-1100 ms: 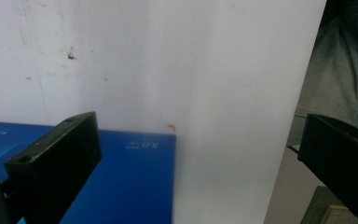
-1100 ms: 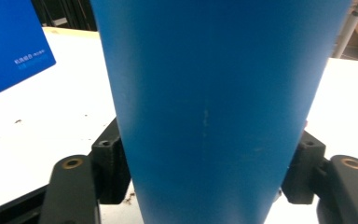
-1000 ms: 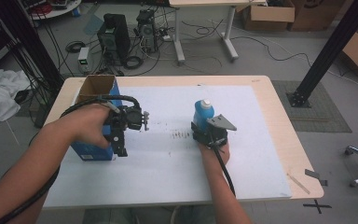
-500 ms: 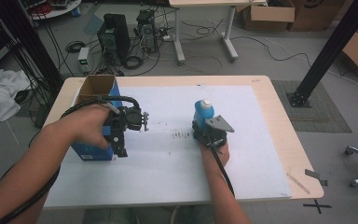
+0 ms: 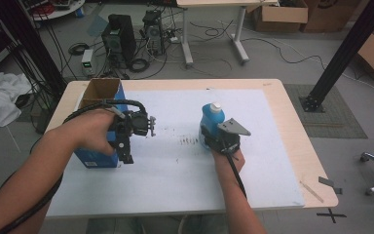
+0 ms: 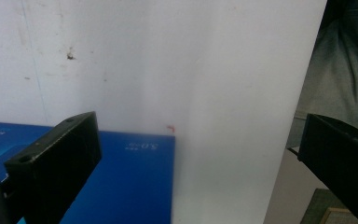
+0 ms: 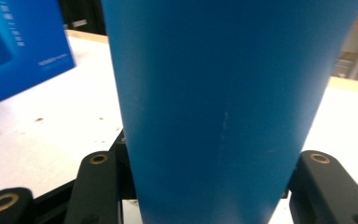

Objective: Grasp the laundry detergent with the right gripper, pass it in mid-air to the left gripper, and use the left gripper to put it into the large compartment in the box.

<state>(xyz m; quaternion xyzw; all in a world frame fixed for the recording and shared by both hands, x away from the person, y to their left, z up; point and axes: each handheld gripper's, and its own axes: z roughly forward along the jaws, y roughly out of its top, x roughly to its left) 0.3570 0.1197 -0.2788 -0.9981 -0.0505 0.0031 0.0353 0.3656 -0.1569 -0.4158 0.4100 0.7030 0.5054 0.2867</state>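
Blue bottle [image 7: 223, 107] upright between right gripper [image 5: 220, 138] jaws, clamped on both sides

Both forearms were bare, with no sleeves. The left gripper [image 5: 126, 141] was black, with a thick black cable looped over the hand. The right gripper [image 5: 219, 141] was black too, topped by a grey three-cornered plate; brass-ringed screw holes dotted its ribbed jaws.
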